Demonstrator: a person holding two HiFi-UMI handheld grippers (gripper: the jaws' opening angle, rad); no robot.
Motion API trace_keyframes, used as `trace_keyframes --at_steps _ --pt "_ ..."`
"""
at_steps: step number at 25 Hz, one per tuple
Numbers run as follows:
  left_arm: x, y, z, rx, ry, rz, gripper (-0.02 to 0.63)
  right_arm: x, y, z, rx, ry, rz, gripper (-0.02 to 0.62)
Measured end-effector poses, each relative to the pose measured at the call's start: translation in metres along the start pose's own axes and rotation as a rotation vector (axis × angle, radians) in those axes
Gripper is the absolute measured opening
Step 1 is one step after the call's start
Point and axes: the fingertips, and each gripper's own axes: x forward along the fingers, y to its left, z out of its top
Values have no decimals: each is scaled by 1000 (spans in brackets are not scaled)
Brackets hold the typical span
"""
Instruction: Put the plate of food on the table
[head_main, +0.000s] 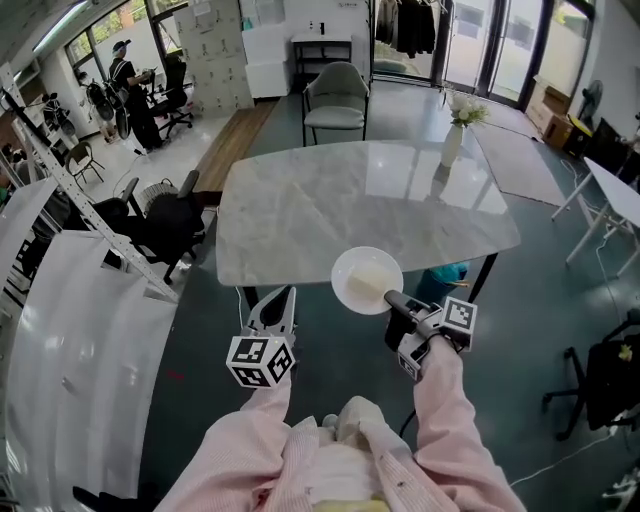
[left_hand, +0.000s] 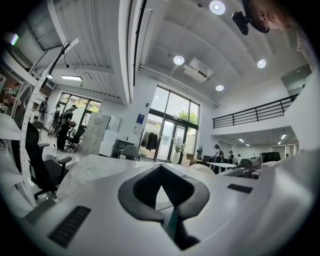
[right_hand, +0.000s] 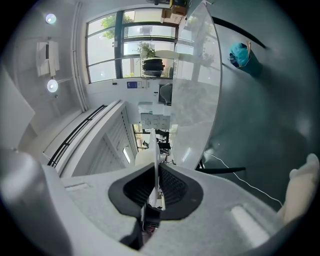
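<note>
round white plate (head_main: 360, 272), pale food, rim clamped in right gripper (head_main: 391, 298) (left gripper (head_main: 272, 302) closed, empty)

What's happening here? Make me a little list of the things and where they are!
plate: white, with pale food on it, held at the table's near edge
right gripper: fingers shut on the plate's rim
left gripper: shut, holding nothing
table: pale marble top
vase: white flowers, on the table's far right corner
chair: beyond the table
</note>
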Motion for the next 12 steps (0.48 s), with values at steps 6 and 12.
trace_keyframes --at_steps 6,12 --pt "32 12 -4 -19 22 -18 -2 23 -2 28 -5 -13 15 17" --pt "77 30 -5 -28 36 -13 -2 55 -8 65 9 -10 6 17"
